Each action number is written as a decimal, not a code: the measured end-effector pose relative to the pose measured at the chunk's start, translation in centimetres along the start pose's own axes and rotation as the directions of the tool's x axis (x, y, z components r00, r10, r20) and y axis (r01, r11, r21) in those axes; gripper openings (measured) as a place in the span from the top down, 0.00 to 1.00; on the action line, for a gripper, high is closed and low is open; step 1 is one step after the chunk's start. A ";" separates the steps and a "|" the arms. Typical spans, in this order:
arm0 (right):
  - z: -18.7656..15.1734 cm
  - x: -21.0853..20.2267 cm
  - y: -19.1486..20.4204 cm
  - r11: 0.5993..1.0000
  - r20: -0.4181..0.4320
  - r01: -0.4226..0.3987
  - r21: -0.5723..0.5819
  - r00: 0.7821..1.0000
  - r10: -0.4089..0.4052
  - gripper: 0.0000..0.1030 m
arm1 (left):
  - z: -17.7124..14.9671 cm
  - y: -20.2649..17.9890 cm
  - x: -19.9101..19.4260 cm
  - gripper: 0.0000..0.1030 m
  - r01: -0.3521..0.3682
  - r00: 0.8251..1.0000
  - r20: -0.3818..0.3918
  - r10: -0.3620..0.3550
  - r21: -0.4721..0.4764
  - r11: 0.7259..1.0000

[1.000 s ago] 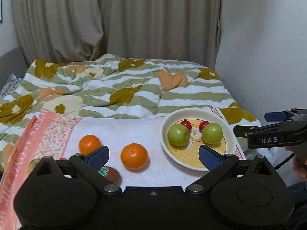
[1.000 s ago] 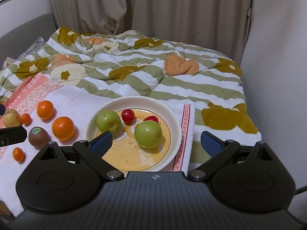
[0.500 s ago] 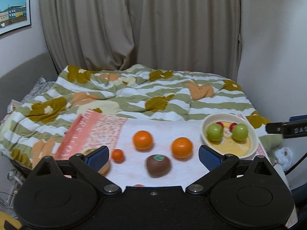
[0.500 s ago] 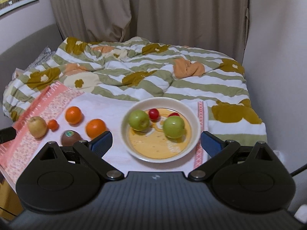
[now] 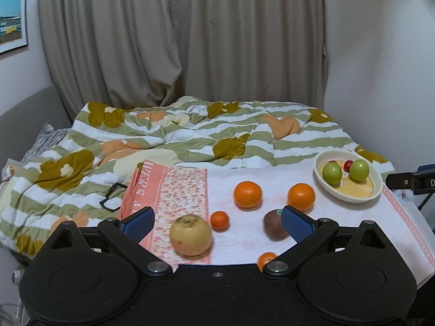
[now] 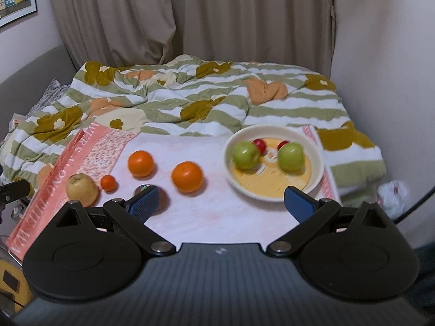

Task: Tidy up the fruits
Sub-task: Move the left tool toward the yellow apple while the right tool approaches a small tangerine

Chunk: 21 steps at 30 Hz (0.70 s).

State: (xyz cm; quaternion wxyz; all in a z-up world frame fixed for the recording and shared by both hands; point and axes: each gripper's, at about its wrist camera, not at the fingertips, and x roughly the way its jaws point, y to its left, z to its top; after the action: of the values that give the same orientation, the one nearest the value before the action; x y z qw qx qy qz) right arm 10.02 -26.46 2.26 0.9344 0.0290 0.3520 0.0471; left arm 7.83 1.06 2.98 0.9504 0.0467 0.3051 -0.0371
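A cream bowl (image 6: pixel 318 163) at the right of a white cloth holds two green apples (image 6: pixel 246 155) and two red cherry tomatoes (image 6: pixel 259 144). On the cloth lie two oranges (image 5: pixel 247 194), a brown kiwi (image 5: pixel 274 224), a yellow pear (image 5: pixel 190 235) and two small tangerines (image 5: pixel 219 220). My left gripper (image 5: pixel 217 221) is open and empty, held above the pear and the kiwi. My right gripper (image 6: pixel 220 203) is open and empty, held in front of the bowl (image 5: pixel 376 183). Its left finger covers most of the kiwi (image 6: pixel 163 198).
The white cloth (image 6: pixel 206 217) with a pink patterned border (image 5: pixel 179 190) lies on a bed under a green striped floral quilt (image 5: pixel 190 135). Black glasses (image 5: pixel 112 195) lie on the quilt at the left. Curtains and walls stand behind. A white bag (image 6: pixel 392 194) lies beyond the right edge.
Both grippers have pulled back and to the left, so the pear, kiwi and tangerines now show. The fruits have not moved. Both grippers stay open.
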 end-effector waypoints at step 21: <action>-6.8 7.8 13.8 0.998 -0.118 0.036 0.042 0.992 -0.031 0.00 | -1.8 7.7 12.1 0.04 0.232 0.967 -0.145 -0.211 0.154 0.960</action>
State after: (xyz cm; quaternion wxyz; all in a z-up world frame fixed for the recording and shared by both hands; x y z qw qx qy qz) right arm 10.38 -11.76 -6.74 0.9118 0.0409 0.4079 0.0250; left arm 17.38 8.40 -5.10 0.9114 0.0952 0.3643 -0.1662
